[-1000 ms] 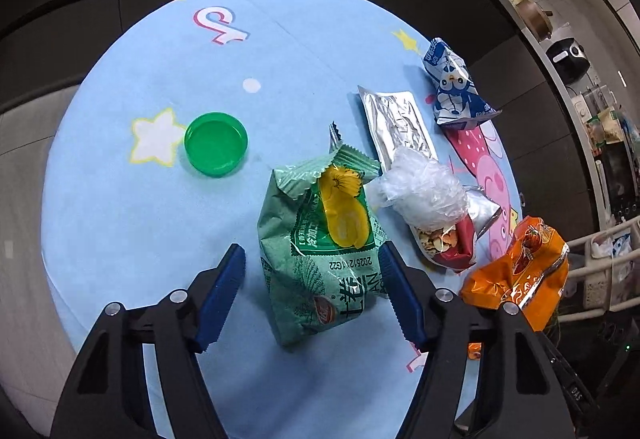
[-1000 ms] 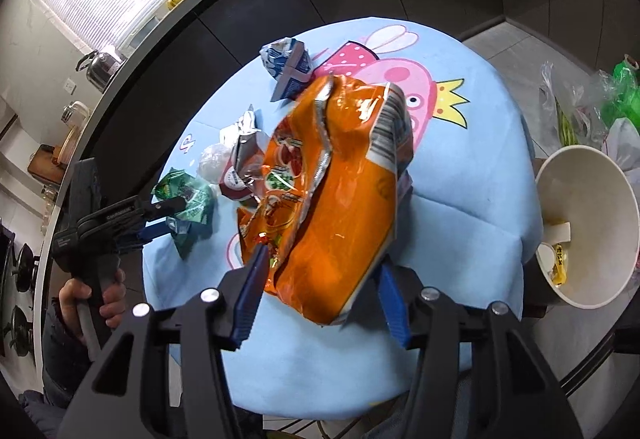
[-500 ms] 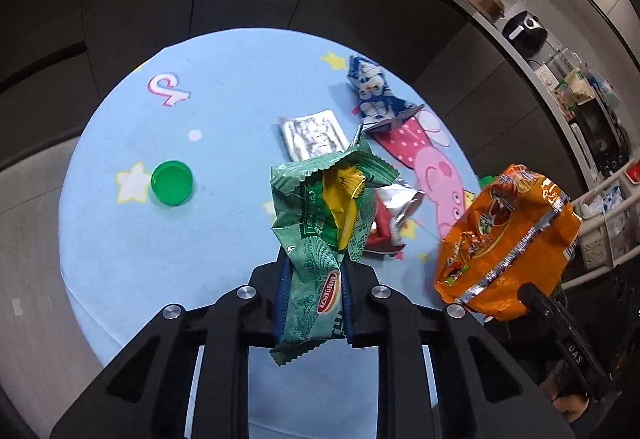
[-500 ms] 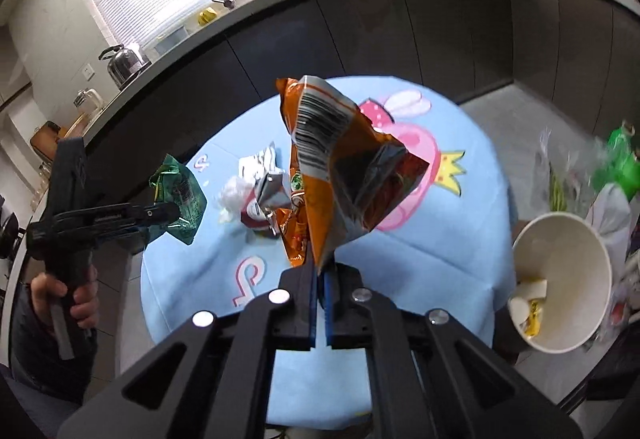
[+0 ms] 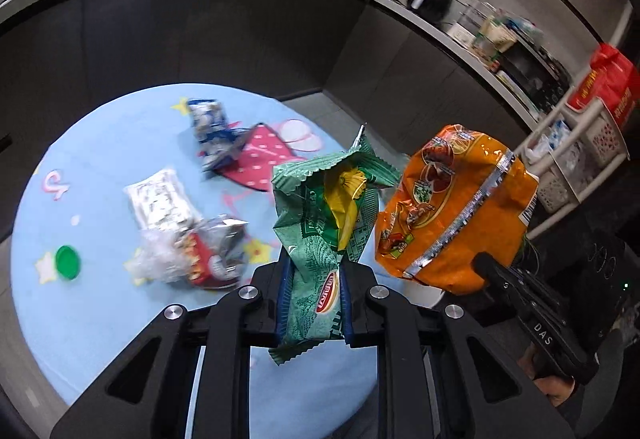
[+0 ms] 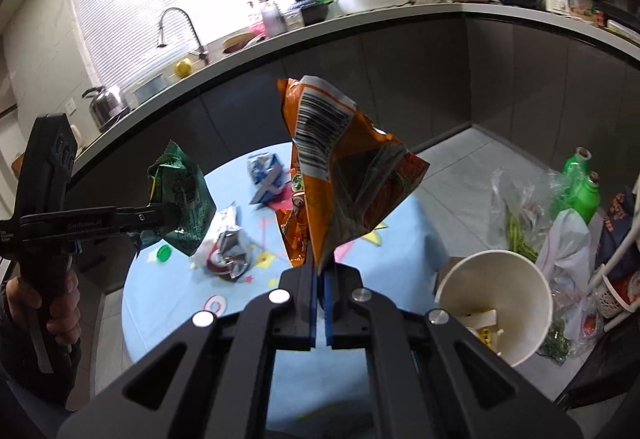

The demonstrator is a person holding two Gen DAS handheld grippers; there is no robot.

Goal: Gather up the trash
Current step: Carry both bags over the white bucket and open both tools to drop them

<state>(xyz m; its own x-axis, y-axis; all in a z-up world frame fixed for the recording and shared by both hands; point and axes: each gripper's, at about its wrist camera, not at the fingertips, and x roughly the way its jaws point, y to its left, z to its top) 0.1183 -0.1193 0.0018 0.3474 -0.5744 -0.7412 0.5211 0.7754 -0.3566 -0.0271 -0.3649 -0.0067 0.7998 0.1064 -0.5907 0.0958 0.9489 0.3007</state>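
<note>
My left gripper [image 5: 314,279] is shut on a crumpled green snack bag [image 5: 328,223], lifted above the round table [image 5: 100,311]. In the right wrist view that green bag [image 6: 184,195] hangs at the left in the left gripper [image 6: 160,218]. My right gripper [image 6: 319,271] is shut on an orange chip bag [image 6: 344,175], held up over the table; the same orange bag [image 5: 452,211] shows at the right of the left wrist view. A white paper bucket [image 6: 496,303] with scraps inside stands on the floor at the right.
On the blue tablecloth lie a blue-white wrapper [image 5: 210,127], a silver foil pack [image 5: 160,199], a red-silver wrapper with clear plastic [image 5: 200,259] and a green lid [image 5: 67,262]. Dark cabinets and a counter curve behind. Bags and green bottles [image 6: 580,187] crowd the floor by the bucket.
Both grippers closed on their bags, the left on the green one, the right on the orange one, and lifted them off the table. The views now tilt up toward the counter.
</note>
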